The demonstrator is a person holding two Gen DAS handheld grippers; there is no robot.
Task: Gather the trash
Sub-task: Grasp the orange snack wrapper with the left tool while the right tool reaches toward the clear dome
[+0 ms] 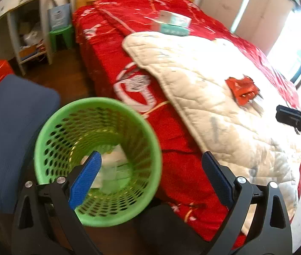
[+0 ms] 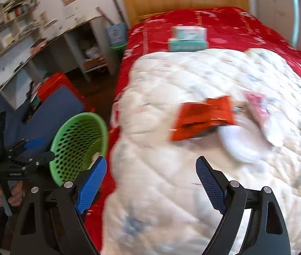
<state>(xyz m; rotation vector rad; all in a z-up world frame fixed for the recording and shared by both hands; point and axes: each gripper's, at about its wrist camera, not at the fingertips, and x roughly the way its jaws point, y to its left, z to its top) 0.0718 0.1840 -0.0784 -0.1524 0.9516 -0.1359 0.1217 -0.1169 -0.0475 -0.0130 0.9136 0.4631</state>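
right gripper lined up on the red wrapper; basket waits at the left

the right gripper [image 2: 150,182] stands with its jaws well apart and nothing between the blue pads; only the white quilt [image 2: 171,201] shows in the gap. the left gripper [image 1: 150,178] is likewise spread wide and empty. its left pad overlaps the green basket [image 1: 50,127] in the left wrist view, but no pad presses on the rim.

the next piece of trash, the red wrapper [image 2: 203,118], lies flat on the quilt, ahead of the right gripper and a little to the right of its centre line. its long axis runs roughly across the view, side to side. just beside it, to the right, lie a white round piece [image 2: 239,146] and a pink wrapper [image 2: 256,104]; whether they touch it cannot be told through the blur.

the right hand is judged the nearer one: in the left wrist view the red wrapper sits far to the right, close to the other tool. the basket stands off the bed's left edge, with pale scraps [image 1: 112,165] already inside.
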